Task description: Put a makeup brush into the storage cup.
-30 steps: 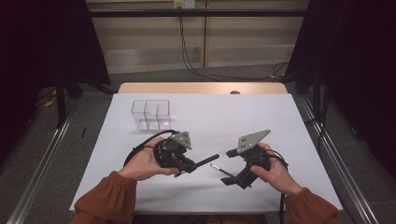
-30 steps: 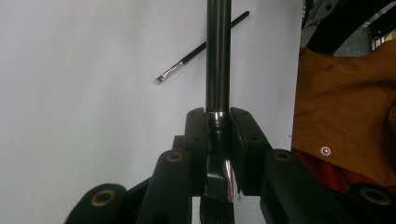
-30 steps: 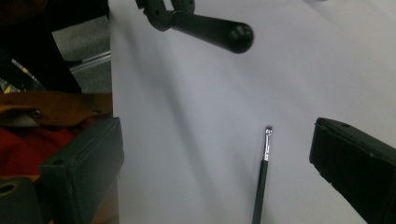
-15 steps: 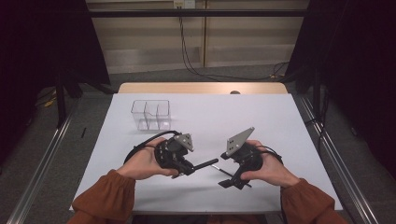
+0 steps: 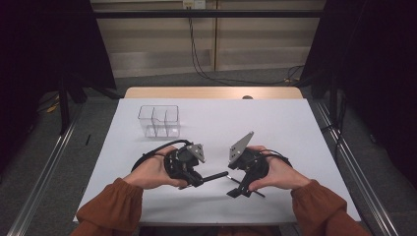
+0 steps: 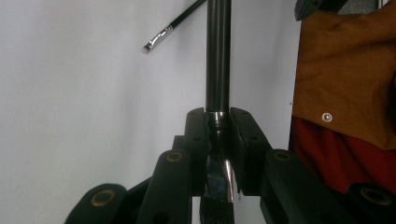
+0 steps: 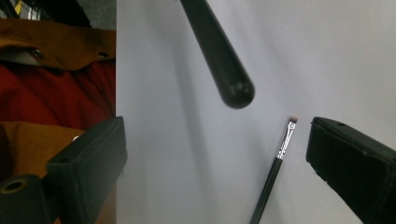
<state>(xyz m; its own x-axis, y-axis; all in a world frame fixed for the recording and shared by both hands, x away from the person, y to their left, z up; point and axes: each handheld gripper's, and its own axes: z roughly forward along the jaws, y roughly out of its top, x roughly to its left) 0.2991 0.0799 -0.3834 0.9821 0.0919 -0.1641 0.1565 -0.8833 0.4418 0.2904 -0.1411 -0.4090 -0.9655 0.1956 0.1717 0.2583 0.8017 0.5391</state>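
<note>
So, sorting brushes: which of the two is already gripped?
The thick black-handled brush, clamped in the left gripper. The thin brush lies loose on the table between the right gripper's open jaws.

Toward the far left corner of the white table surface (image 5: pixel 275 128): a clear plastic organiser (image 5: pixel 159 120), upright, split into compartments, well in from the edges. Along the far edge, a bare wooden strip (image 5: pixel 211 92) with a small dark knob (image 5: pixel 247 97) right of its middle. Beyond the far edge, grey floor and a black cable (image 5: pixel 196 54) hanging down a beige wall (image 5: pixel 246 39). Beside the left edge, a metal rail (image 5: pixel 49 167); beside the right edge, another rail (image 5: pixel 349 162). Dark curtains (image 5: pixel 44 49) at both sides.
</note>
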